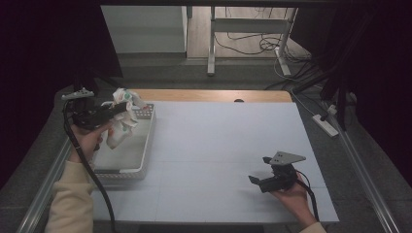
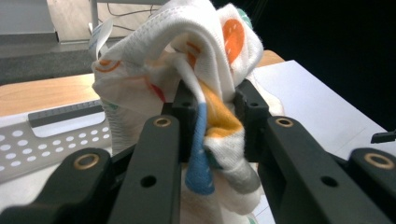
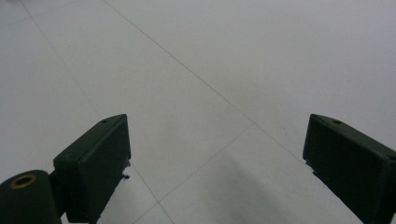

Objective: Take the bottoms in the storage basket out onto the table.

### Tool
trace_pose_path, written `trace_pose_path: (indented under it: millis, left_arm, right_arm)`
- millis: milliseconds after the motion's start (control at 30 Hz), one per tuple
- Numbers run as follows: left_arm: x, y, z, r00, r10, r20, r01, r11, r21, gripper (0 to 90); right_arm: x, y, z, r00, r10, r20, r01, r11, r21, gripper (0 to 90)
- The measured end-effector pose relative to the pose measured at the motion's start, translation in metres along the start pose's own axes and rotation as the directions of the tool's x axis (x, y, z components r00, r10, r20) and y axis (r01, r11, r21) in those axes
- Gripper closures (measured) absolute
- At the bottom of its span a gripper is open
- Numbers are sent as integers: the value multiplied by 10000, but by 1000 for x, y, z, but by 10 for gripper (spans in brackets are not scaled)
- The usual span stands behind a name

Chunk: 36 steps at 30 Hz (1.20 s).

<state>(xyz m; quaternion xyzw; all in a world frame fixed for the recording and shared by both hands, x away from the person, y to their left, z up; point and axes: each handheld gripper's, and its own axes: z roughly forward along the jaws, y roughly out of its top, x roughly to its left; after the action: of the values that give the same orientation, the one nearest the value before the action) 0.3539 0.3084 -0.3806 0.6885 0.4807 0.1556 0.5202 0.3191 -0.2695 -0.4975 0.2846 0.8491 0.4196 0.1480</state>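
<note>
A bunched white cloth (image 1: pixel 122 115) with orange, blue and green print hangs over the white perforated basket (image 1: pixel 145 145) at the table's left. My left gripper (image 1: pixel 116 110) is shut on it, held above the basket. In the left gripper view the cloth (image 2: pixel 205 70) is pinched between the two black jaws, folds spilling above and below them; the left gripper (image 2: pixel 215 109) points toward the table's far edge. My right gripper (image 1: pixel 260 170) rests low at the front right, jaws wide apart. In the right gripper view the right gripper (image 3: pixel 217 154) has just bare white table (image 3: pixel 210 70) between its fingers.
The white tabletop (image 1: pixel 228 141) spreads between the basket and the right hand. A wooden strip (image 1: pixel 209 95) runs along the far edge. Beyond it stand desk legs and cables (image 1: pixel 252 43) on the floor. A power strip (image 1: pixel 326 125) lies off the right edge.
</note>
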Motion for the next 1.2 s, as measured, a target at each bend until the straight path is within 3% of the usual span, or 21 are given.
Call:
trace_pose_path:
  millis: [367,400,500,533,733,1000,1100,1200]
  left_arm:
    - [-11,4,-5,9995,76,294,-66,9995,-317,745]
    - [-11,5,-6,9968,-91,795,128,9989,-462,745]
    - [-14,7,-8,9931,-157,1160,226,9981,-580,745]
    - [-19,9,-10,9921,13,1256,72,9977,-673,745]
    - [-31,12,-11,9916,392,1233,-306,9970,-712,745]
    - [-34,11,-8,9908,418,1284,-332,9971,-685,744]
    - [-39,11,-6,9907,429,1289,-312,9953,-918,744]
    - [-49,11,2,9865,513,1553,-362,9945,-984,745]
  right_arm:
    - [0,0,0,10000,9,-7,-9,10000,28,75]
    - [0,0,0,10000,3,-2,-3,10000,34,76]
    - [0,0,0,10000,-7,6,7,10000,26,76]
    - [0,0,0,10000,7,5,-7,10000,37,76]
    - [0,0,0,10000,-10,13,10,10000,39,76]
    - [0,0,1,10000,-43,18,43,10000,81,76]
    - [0,0,1,10000,-42,35,42,10000,72,76]
    - [0,0,1,10000,-27,28,27,10000,62,76]
